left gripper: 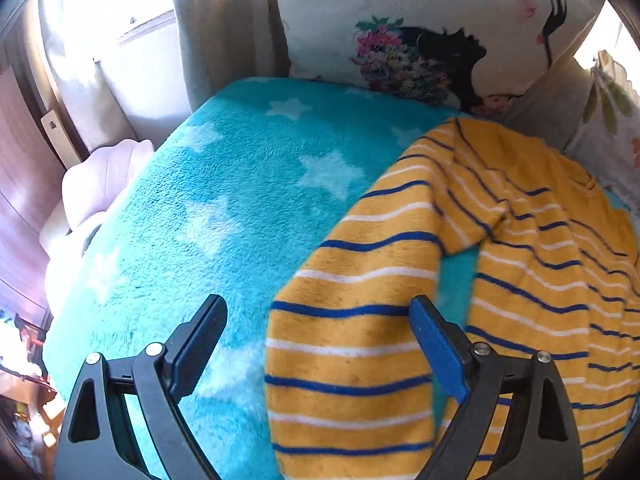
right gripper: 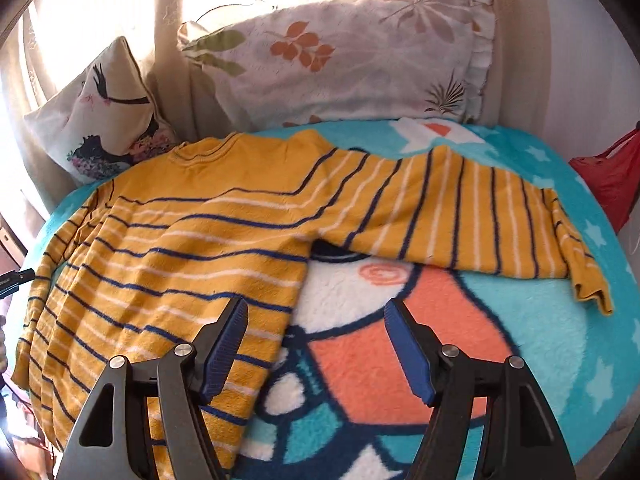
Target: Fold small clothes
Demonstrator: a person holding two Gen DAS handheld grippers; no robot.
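Note:
A small yellow sweater with blue and white stripes (right gripper: pixel 180 240) lies spread flat on a turquoise fleece blanket (right gripper: pixel 540 340). Its right sleeve (right gripper: pixel 480 220) stretches out to the right. In the left wrist view the sweater (left gripper: pixel 540 280) lies at the right, and its left sleeve (left gripper: pixel 360 340) runs down toward me. My left gripper (left gripper: pixel 318 312) is open and empty, hovering over that sleeve's edge. My right gripper (right gripper: pixel 316 316) is open and empty, above the sweater's lower right side edge.
The blanket (left gripper: pixel 200 200) has white stars and an orange and white cartoon print (right gripper: pixel 380 340). A pillow with a dark figure (left gripper: pixel 420 40) and a leaf-print pillow (right gripper: pixel 340 60) stand at the back. A red bag (right gripper: pixel 608 176) is at the right. Curtains (left gripper: pixel 224 20) hang behind.

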